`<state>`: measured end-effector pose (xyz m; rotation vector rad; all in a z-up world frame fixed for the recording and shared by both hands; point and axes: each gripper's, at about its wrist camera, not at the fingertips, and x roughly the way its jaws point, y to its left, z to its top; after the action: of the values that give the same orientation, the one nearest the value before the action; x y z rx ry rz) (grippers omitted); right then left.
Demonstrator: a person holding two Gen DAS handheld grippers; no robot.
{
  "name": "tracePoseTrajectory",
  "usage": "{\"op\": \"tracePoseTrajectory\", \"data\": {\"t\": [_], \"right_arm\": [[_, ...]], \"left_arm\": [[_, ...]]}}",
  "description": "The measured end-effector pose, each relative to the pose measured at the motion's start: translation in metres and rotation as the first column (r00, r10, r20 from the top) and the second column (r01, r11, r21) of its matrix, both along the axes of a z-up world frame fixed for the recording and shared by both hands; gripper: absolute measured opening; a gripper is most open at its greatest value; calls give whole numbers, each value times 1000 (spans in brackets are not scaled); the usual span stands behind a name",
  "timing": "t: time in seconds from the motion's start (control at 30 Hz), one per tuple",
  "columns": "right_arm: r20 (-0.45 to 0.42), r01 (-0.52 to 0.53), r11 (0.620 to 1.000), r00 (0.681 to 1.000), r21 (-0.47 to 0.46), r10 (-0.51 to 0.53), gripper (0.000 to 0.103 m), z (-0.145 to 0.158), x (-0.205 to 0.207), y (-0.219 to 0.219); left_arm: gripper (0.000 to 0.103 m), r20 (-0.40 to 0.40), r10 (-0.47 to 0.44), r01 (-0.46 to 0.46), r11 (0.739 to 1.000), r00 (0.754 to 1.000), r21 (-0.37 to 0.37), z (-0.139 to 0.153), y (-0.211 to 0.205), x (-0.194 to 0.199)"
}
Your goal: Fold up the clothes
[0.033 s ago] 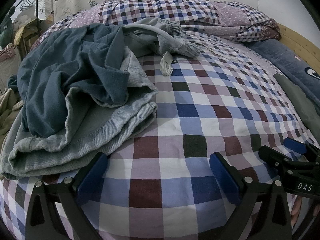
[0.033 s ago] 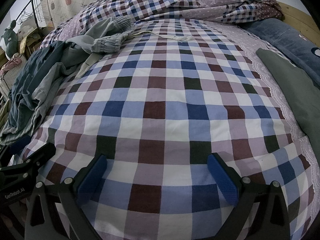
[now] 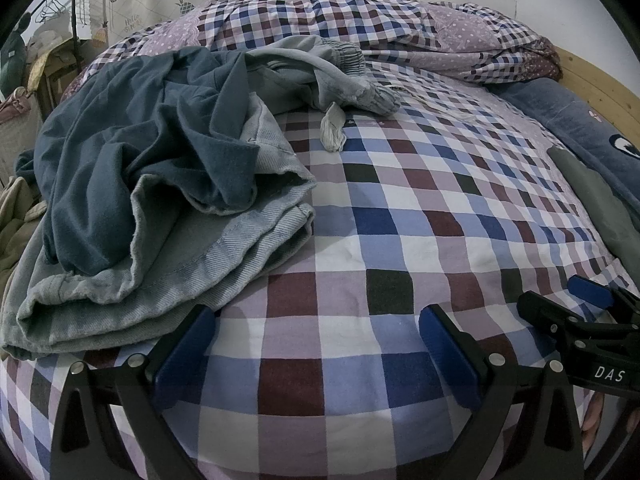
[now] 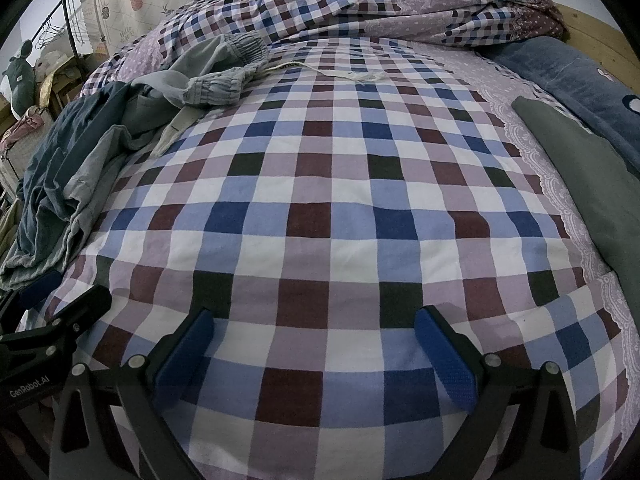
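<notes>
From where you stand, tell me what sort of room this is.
Most likely a bedroom: a bed with a checked sheet, a bunched quilt at its far end, and a clothes rail with hangers beside it.

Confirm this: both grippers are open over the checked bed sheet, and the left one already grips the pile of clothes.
Not quite. The left gripper grips nothing: the left wrist view shows its jaws open with only checked bed sheet between them, the pile of clothes lying just beyond its left finger. The right gripper is open over the sheet, as stated.

Clothes pile (image 3: 152, 184) on bed (image 3: 400, 240) left, quilt (image 3: 360, 28) behind, folded garment (image 4: 592, 184) right
</notes>
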<state>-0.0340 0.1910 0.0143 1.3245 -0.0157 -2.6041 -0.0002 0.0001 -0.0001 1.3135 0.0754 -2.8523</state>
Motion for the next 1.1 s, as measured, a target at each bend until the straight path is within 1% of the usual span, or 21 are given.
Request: {"op": "tracePoseTrajectory", "data": {"t": [0.23,0.47,0.6,1.1], "right_arm": [[0,0,1000,1000,1,0,103,0,0,0],[1,0,1000,1000,2,0,103,0,0,0],[1,0,1000,1000,3,0,103,-1,0,0],[3,0,1000,1000,3,0,103,0,0,-1]], "left_arm": [[103,4,1,-1,1000,1000,-2,-2,1,-1],[103,6,17,-17,1000,1000,-22,-4,2,-5],[103,7,18,-18,999,1000,-27,-1,1,-1],[103,11,20,-20,999,1000,-30,-2,1,-3]]}}
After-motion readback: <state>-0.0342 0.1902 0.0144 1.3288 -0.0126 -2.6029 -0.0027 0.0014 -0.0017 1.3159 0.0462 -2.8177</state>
